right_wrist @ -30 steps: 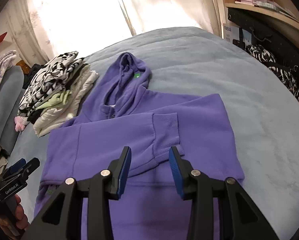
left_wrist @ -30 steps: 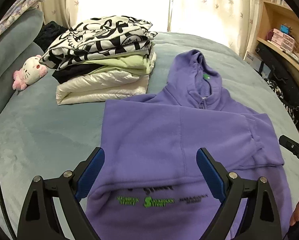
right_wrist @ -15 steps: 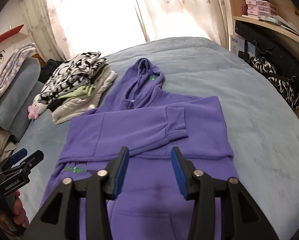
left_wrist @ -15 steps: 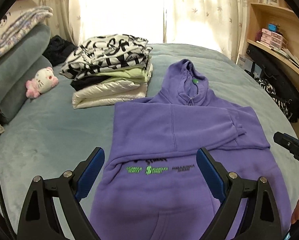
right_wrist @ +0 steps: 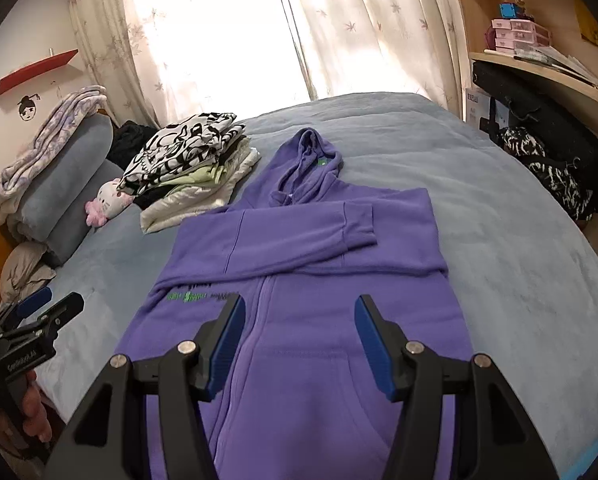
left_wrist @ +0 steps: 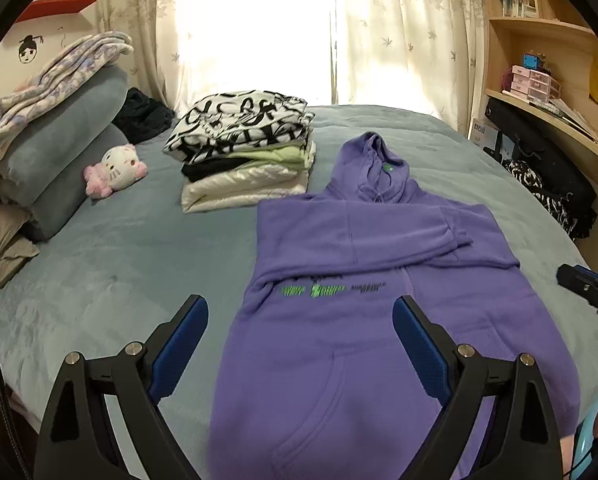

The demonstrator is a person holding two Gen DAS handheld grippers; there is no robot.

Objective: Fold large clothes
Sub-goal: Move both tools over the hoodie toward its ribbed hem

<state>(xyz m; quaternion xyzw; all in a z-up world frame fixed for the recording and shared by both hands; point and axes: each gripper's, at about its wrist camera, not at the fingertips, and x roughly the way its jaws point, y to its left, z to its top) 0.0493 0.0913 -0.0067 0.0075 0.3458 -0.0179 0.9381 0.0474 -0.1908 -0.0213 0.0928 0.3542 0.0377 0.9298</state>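
Observation:
A purple zip hoodie lies flat on the grey-blue bed, hood pointing to the window, both sleeves folded across the chest. It also shows in the right wrist view. My left gripper is open and empty, held above the hoodie's lower left part. My right gripper is open and empty, held above the hoodie's lower front near the pocket. The right gripper's tip shows at the right edge of the left wrist view; the left gripper shows at the left edge of the right wrist view.
A stack of folded clothes sits left of the hood. A plush toy and rolled bedding lie at the far left. Shelves and dark bags stand along the right side of the bed.
Both grippers have pulled back and up from the hoodie, so more of it and the room shows. The right gripper's jaws have opened wider. The hoodie has not moved.

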